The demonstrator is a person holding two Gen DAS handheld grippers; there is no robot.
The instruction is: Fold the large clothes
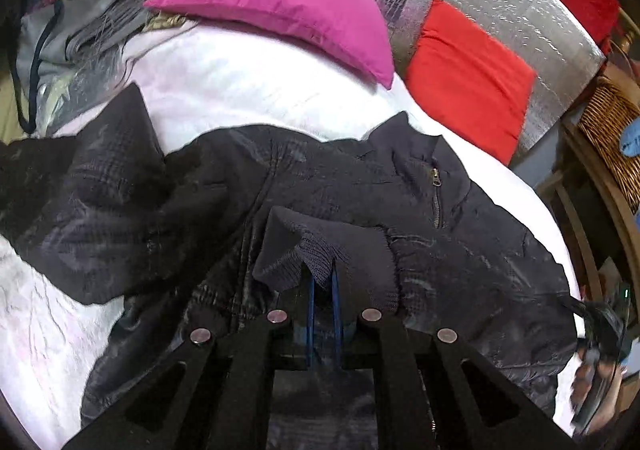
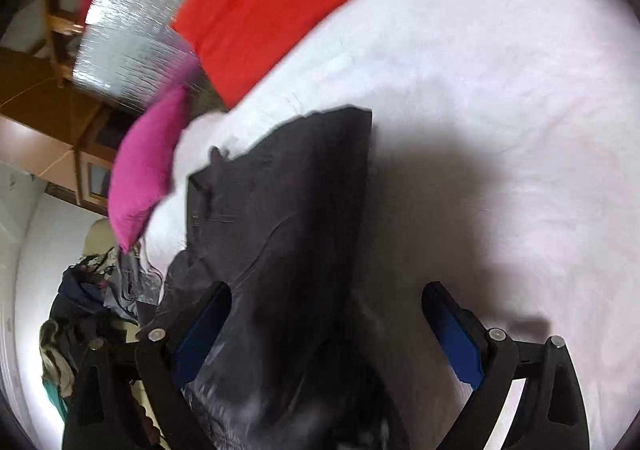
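Lying spread across the white bed, the dark jacket sits below a pink pillow. The left claw is clenched on the jacket's knitted cuff. The right claw is released, its blue pads straddling jacket fabric.

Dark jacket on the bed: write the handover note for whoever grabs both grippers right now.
Left gripper: shut on the jacket's ribbed cuff, holding the sleeve end over the jacket body.
Right gripper: open, jaws wide, straddling a stretch of the jacket without pinching it.
Jacket lies spread and rumpled on the white bed sheet, chest zipper facing up; pink pillow behind it.
Done: one sleeve apparently being brought inward.
Left: lay that sleeve down, fold the rest, smooth it.
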